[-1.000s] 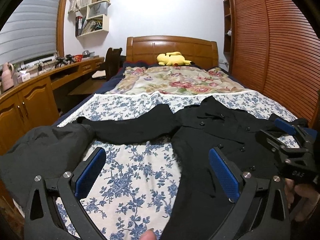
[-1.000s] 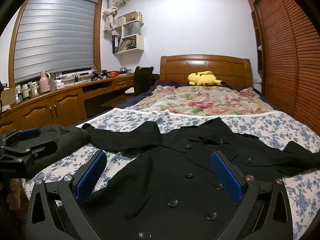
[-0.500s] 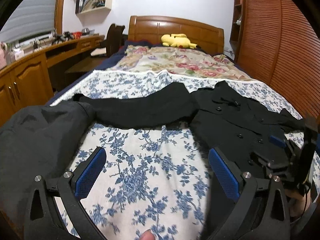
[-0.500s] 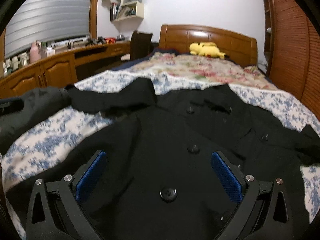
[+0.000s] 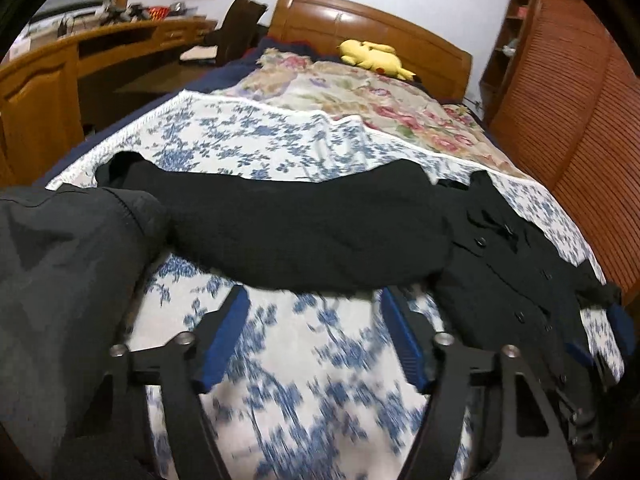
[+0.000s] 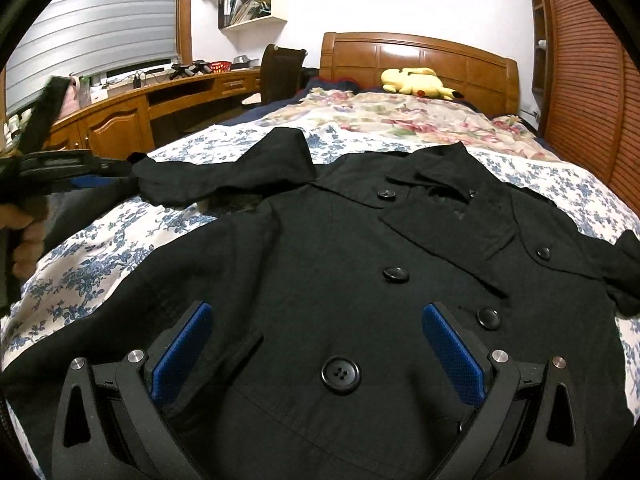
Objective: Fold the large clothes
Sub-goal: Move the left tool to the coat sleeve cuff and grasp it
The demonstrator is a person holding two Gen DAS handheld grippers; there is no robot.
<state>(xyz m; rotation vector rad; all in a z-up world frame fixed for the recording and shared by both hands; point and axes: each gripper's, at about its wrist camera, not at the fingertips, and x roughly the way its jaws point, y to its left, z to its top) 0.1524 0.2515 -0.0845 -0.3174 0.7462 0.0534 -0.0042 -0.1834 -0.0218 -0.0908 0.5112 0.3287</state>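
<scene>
A black double-breasted coat (image 6: 320, 248) lies spread face up on the blue-flowered sheet (image 6: 100, 248) of a bed. Its left sleeve (image 5: 300, 232) stretches sideways across the sheet. My left gripper (image 5: 313, 296) hovers low at the near edge of that sleeve. Its jaws are closing, the fingertips reach the sleeve's hem, and only sheet shows between the pads. My right gripper (image 6: 316, 312) is open just above the coat's front, with a large button (image 6: 341, 375) between its fingers (image 6: 184, 344). The left gripper (image 6: 80, 172) and a hand also show at the left edge of the right wrist view.
A dark grey garment (image 5: 60, 280) is bunched at the bed's near left corner, touching the sleeve's cuff. Further up the bed lie a rose-patterned quilt (image 5: 360, 96) and a yellow plush toy (image 6: 416, 82) by the headboard. A wooden desk (image 6: 120, 120) runs along the left, wardrobe doors (image 6: 592, 80) along the right.
My left gripper swung left and down from the coat's body to the sleeve, and its jaws narrowed. My right gripper dropped closer to the coat's front, then held still.
</scene>
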